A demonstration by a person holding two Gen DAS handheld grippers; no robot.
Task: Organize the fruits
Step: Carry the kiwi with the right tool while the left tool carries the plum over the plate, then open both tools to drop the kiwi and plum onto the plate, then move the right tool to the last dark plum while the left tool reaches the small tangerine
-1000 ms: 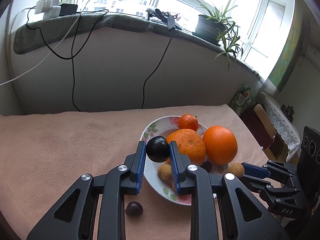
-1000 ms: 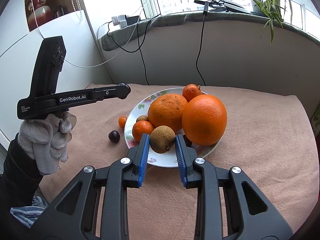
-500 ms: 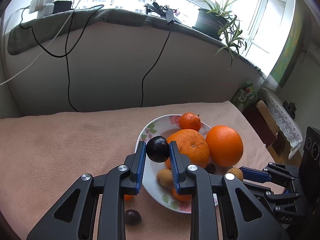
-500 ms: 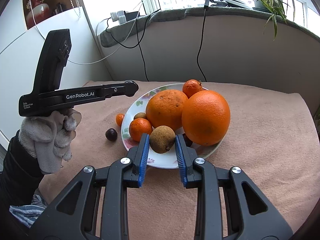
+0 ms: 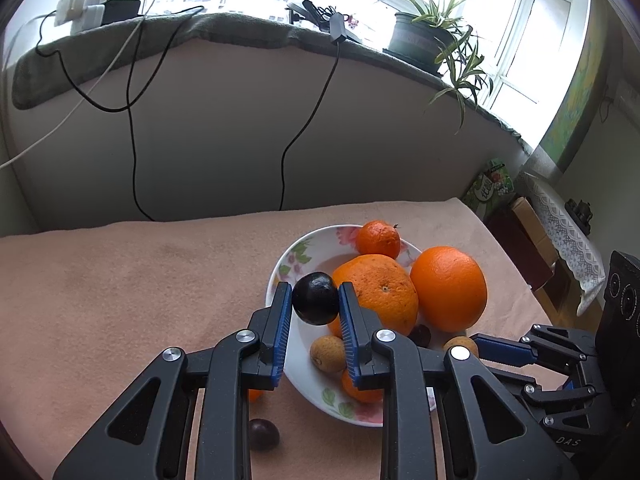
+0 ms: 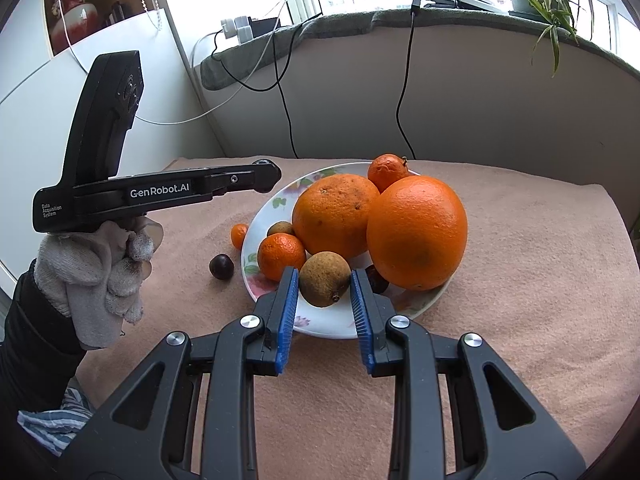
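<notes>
A floral white plate (image 5: 280, 276) (image 6: 260, 236) on the peach cloth holds two big oranges (image 6: 416, 232), small mandarins and a brown fruit. My left gripper (image 5: 315, 294) is shut on a dark plum (image 5: 316, 304), held above the plate's left rim. In the right wrist view that left gripper (image 6: 264, 174) hangs left of the plate in a gloved hand (image 6: 96, 264). At the plate's near edge my right gripper (image 6: 325, 272) is shut on a brown round fruit (image 6: 322, 286). That right gripper (image 5: 480, 350) shows at the plate's right.
On the cloth left of the plate lie a second dark plum (image 6: 221, 267) and a small mandarin (image 6: 239, 235). Cables hang down the wall under the window ledge (image 5: 200, 32). A potted plant (image 5: 416, 40) stands on the ledge. Boxes stand beyond the table's right edge.
The left gripper with the plum has edged a little toward the plate. Both grips are unchanged and the right gripper has stayed still.
</notes>
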